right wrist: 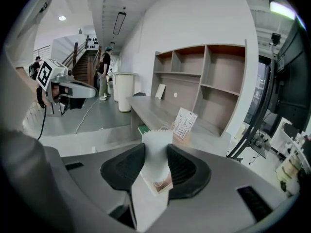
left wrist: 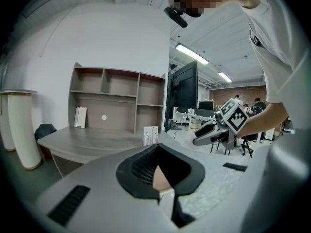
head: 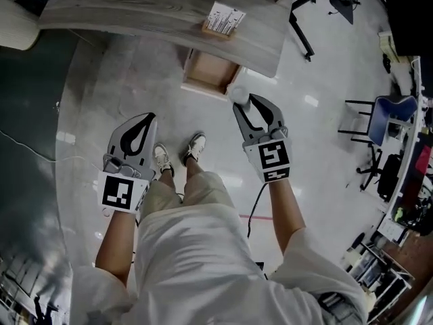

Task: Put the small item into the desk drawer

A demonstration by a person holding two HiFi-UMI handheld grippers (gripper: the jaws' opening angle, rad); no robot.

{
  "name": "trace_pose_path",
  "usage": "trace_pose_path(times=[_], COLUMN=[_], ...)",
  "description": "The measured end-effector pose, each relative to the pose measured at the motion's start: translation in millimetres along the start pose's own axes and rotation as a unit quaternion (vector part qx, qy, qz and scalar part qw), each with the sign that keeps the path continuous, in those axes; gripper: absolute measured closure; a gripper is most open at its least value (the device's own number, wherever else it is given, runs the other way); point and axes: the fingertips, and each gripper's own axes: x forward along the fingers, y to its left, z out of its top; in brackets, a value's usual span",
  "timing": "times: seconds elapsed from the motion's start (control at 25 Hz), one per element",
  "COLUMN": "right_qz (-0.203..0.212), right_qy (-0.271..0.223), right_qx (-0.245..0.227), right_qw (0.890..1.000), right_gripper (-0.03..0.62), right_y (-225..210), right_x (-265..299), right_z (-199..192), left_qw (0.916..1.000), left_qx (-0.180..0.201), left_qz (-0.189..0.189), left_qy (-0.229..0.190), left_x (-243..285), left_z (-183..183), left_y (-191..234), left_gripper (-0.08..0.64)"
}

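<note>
**Just short of the desk, a white item clamped in the right tongs**

So, from the head view, the grey wood-grain desk runs across the top, and everything else can be placed from it. Its drawer stands pulled out from the desk's near edge, with its wooden bottom showing. On the desk top just behind the drawer stands a small white card printed with dark bars.

The right tongs hang over the floor on the person's side of the desk, tips pointing at the drawer's front right corner and near it. They are clamped on the small white item. In the right gripper view it stands upright between the two black pads, which press on its sides, and it sticks out past them (cloth or paper, I cannot tell which). The item is therefore outside the drawer, close by that front corner.

The left tongs are farther from the desk than the right ones and off to the left of the drawer, also over the floor. Their tips meet and they grip nothing. In the left gripper view the pads form a closed loop, and a tan patch shows through it (too little to name).

Behind the desk an open shelf unit stands against the wall. A tall white cylinder stands at the desk's left end. The person's shoes are on the floor between the two tongs, well back from the desk.
</note>
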Motion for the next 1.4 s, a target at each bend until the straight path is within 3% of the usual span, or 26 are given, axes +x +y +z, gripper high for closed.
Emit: trace_pose_path(times=[0.32, 0.68, 1.4], right_qz=[0.032, 0.068, 0.103], right_qy=[0.042, 0.074, 0.137], right_qx=[-0.072, -0.112, -0.147], right_qw=[0.996, 0.989, 0.974], right_gripper=[0.445, 0.445, 0.445], right_y=[6.4, 13.6, 13.1], right_x=[67.6, 133.9, 218.3], right_z=[-44.8, -85.8, -145.4], left_qw=[0.9996, 0.9971, 0.9945], left_qx=[-0.022, -0.048, -0.06], left_qz=[0.009, 0.031, 0.051], left_qy=[0.014, 0.051, 0.069], left_x=[14.3, 23.4, 43.8], left_z=[-44.0, -95.4, -111.7], left_y=[7.6, 28.5, 42.0], left_gripper=[0.552, 0.552, 0.552])
